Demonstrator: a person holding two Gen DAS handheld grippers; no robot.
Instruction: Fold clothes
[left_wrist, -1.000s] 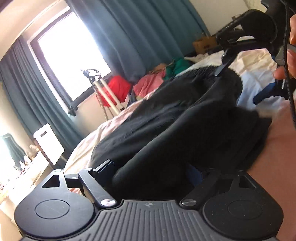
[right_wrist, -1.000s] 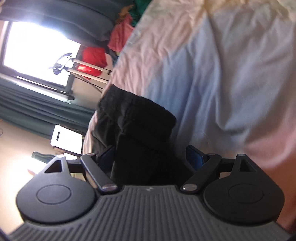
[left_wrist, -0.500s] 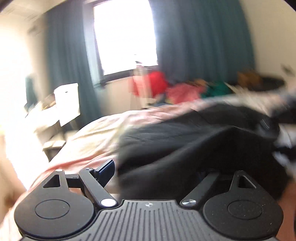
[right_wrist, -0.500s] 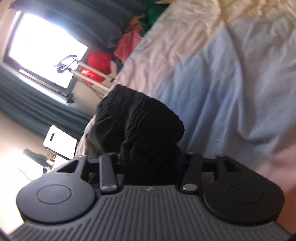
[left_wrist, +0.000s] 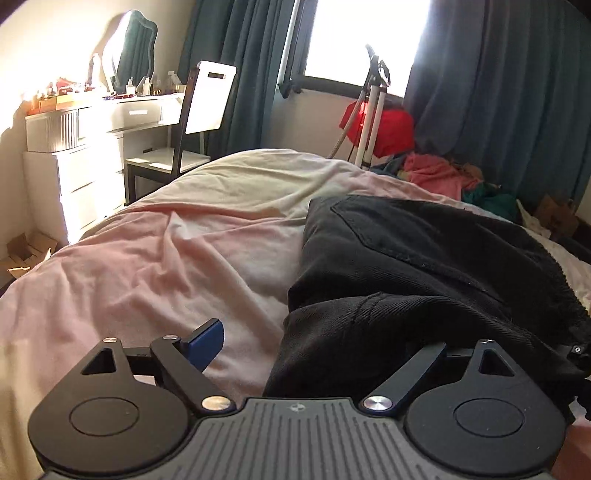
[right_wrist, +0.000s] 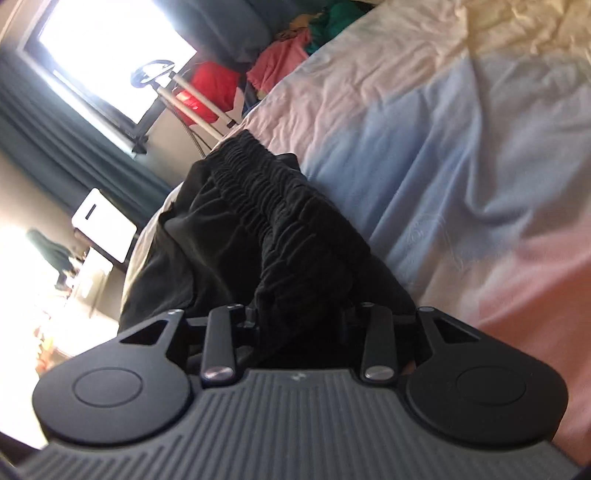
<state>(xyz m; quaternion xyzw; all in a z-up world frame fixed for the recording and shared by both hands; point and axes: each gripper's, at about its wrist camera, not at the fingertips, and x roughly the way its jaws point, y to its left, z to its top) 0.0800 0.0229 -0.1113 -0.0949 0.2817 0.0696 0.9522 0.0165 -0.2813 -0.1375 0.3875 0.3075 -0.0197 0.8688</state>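
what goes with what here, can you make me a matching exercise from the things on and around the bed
Things:
1 black trousers
2 chair
3 tripod
4 right gripper

Places or states:
A beside the white dresser
B closed on black fabric
C lying on the bed
D standing before the window

Pairs: 1-C, 2-A, 3-D, 4-B

Left tongs (left_wrist: 317, 350): matte black body, ribbed grey plate at centre with a small round crosshair mark. Two round black discs flank it, each with a raised circle. Angled black link arms, silver screws at the pivots, triangular cut-outs at the outer arms. One blue finger pad (left_wrist: 205, 341) shows on the left side.

Right tongs (right_wrist: 299, 325): same build, ribbed grey plate, twin discs, silver screws, triangular cut-outs.
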